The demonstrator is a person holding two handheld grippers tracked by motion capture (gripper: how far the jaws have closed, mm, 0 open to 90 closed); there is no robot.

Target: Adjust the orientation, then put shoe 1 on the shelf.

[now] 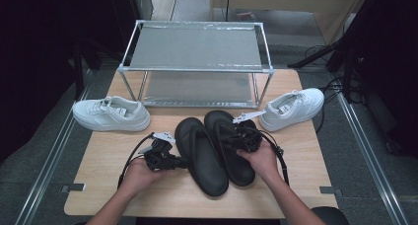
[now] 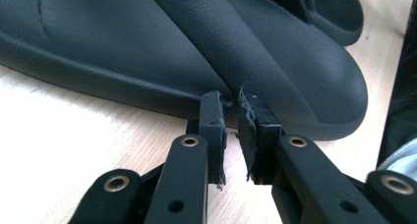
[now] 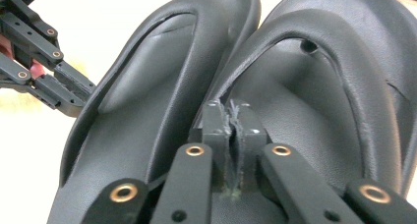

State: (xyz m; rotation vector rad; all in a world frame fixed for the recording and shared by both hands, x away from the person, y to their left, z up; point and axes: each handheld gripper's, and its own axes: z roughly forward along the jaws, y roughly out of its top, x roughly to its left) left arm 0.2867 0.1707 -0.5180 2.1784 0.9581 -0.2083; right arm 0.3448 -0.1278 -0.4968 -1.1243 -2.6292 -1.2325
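Two black flip-flops lie side by side on the near middle of the table (image 1: 108, 195), in front of the metal rack (image 1: 197, 67). The left gripper (image 2: 231, 98) pinches the left flip-flop (image 1: 199, 156) at its strap base; the right gripper (image 3: 231, 118) is clamped on the right flip-flop's (image 1: 231, 151) strap. Likely step: both grips set. Next comes an even lift toward the rack
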